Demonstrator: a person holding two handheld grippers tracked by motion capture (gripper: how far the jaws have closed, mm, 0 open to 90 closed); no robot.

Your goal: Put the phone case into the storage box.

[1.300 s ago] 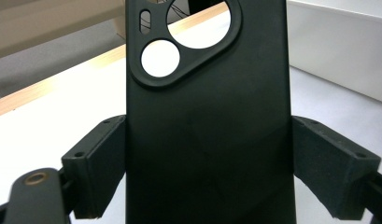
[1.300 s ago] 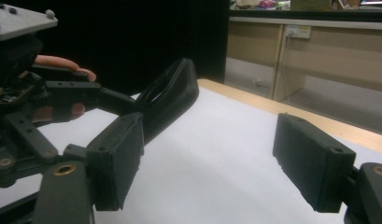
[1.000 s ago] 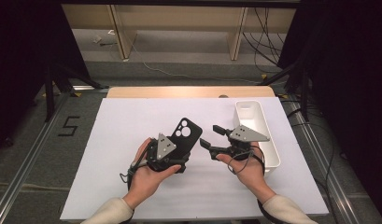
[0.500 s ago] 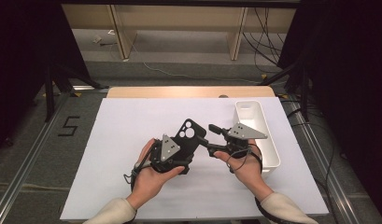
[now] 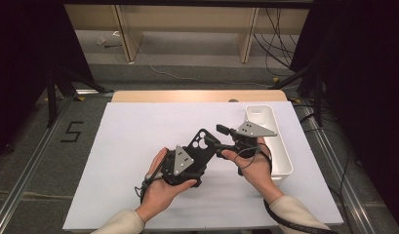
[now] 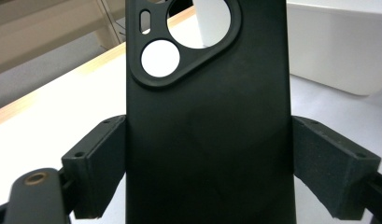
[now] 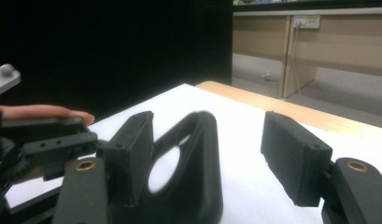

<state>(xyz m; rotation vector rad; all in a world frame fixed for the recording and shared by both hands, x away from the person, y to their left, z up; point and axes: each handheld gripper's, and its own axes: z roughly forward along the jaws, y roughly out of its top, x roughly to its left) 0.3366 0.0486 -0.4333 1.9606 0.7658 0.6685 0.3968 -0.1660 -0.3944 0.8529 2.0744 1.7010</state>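
Care matters now: left gripper [image 5: 197, 163] clamps the black phone case [image 5: 201, 146] at mid-table, its camera end pointing to one o'clock between the right gripper's [image 5: 214, 140] half-open, just-narrowed jaws, so close squarely.

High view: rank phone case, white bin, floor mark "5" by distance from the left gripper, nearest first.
From the left gripper:
1. Phone case – clamped in its jaws.
2. White bin – right side of table.
3. Floor mark "5" – off the table, far left.

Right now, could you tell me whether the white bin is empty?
Apparently empty: the white bin shows bare inside in the high view, though the right gripper hides part.
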